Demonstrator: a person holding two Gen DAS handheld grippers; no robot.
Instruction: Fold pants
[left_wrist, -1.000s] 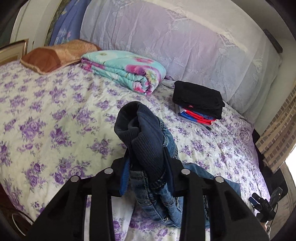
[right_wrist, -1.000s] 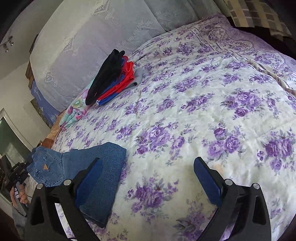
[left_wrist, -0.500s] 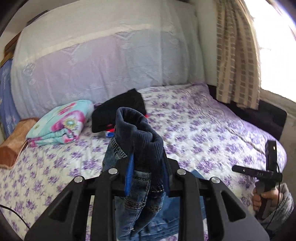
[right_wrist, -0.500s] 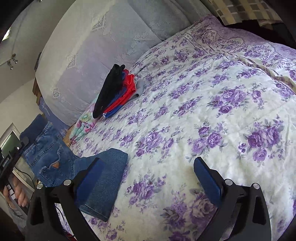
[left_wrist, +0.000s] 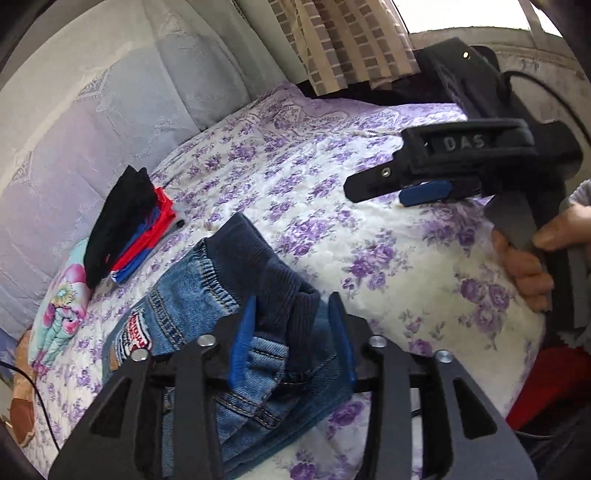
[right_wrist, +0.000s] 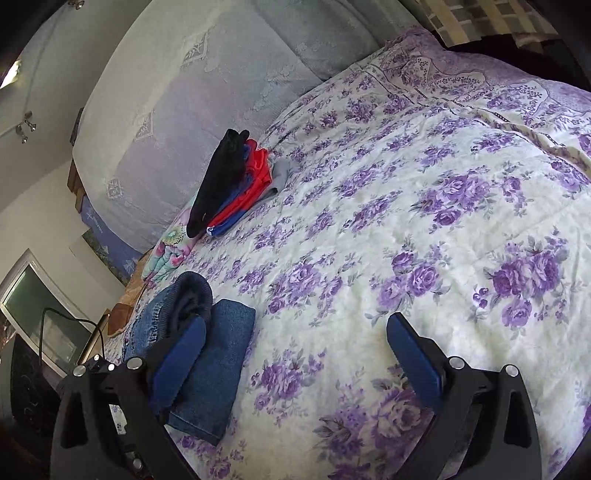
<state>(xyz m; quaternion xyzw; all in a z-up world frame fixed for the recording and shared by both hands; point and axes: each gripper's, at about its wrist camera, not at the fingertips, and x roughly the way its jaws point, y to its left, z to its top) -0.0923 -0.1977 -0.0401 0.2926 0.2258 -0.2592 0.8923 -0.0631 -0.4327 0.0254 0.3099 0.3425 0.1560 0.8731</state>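
- Left gripper (left_wrist: 291, 332) had its two blue pads closed on the dark ribbed waistband of the jeans (left_wrist: 207, 314), with bunched denim pinched between them.
- Jeans lay on the floral bedspread (left_wrist: 406, 266), on the near side of the clothes stack (left_wrist: 125, 221); the waistband end was raised in the gripper, and a stitched patch showed on the denim beside it.
- From the right wrist view, the jeans (right_wrist: 218, 354) showed as a flat folded leg on the bedspread (right_wrist: 424, 221) with the rolled waistband just behind it, nearer the stack (right_wrist: 229, 181).
- Right gripper (right_wrist: 295, 354) had its pads spread wide apart and held nothing; its left pad sat over the jeans' edge, though contact could not be told.
- In the left wrist view, the right gripper (left_wrist: 424, 188) hung above the bedspread, well to the side of the stack, gripped by a hand (left_wrist: 532, 258).
- Stack was black, red and blue folded clothes, near the headboard cover (left_wrist: 110, 122).
- Floral quilt roll (left_wrist: 59, 306) lay just beside the stack, on the side away from the curtain (left_wrist: 343, 40).
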